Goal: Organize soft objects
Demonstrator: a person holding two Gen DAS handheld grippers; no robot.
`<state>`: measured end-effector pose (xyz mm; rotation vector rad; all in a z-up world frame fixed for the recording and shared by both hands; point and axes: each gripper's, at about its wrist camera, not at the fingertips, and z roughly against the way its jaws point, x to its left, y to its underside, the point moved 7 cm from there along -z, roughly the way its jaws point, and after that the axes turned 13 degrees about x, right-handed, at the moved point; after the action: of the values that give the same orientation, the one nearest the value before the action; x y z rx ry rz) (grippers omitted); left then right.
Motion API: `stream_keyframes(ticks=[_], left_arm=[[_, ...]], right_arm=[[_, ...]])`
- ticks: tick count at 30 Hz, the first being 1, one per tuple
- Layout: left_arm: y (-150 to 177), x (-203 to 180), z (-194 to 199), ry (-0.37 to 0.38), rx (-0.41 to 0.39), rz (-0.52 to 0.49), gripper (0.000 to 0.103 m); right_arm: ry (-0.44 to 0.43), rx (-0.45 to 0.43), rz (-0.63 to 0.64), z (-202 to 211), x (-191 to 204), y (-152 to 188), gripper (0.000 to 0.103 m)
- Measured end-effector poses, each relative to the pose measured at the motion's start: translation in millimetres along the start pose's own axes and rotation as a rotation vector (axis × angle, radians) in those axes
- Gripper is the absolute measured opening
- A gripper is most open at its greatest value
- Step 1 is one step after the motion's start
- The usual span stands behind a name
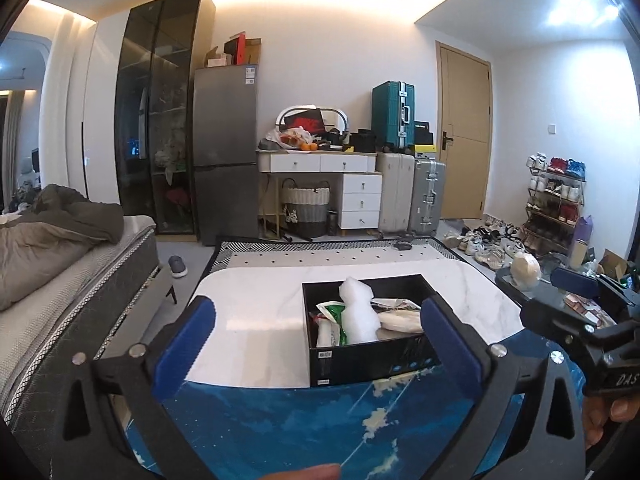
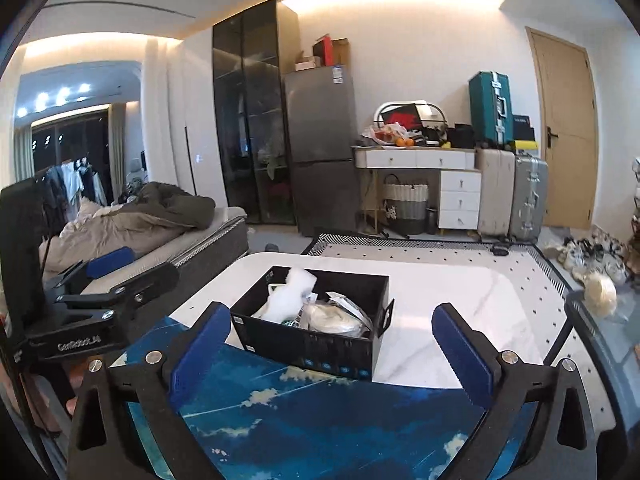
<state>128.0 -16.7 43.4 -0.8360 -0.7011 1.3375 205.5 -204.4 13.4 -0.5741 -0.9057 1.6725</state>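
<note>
Now, counted —
Grippers: two; the left gripper (image 1: 316,336) and the right gripper (image 2: 332,336) both stand wide apart, nothing between the blue pads.
Box: one black box (image 1: 360,360) on the white marble table (image 1: 256,308), its near edge on a blue mat (image 2: 312,420).
Soft things: in the box, one white foam lump (image 1: 358,312), one green-and-white packet (image 1: 330,320), one pale bag (image 2: 332,316).
Room: three suitcases, one grey fridge (image 1: 226,152), one bed (image 1: 60,264), one door (image 2: 564,128).
</note>
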Motion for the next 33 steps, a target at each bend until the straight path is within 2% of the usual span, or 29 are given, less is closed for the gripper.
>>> stream_keyframes(ticks=[6,11,33], left_arm=[[9.2,-0.9,-5.2,0.010,0.022,0.012,0.103],[14.8,-1.3,-10.1,0.006,0.042,0.007,0.103],[14.0,-5.3,-6.9,0.004,0.021,-0.004,0.103]], right_arm=[[0.018,0.021,-0.036,-8.5,-9.2,3.2,0.102],[0.029,0.021,-0.012,-9.3,-7.4,7.1,0.102],[0.036,0.006,0.000,-7.4,-4.7,8.9,0.102]])
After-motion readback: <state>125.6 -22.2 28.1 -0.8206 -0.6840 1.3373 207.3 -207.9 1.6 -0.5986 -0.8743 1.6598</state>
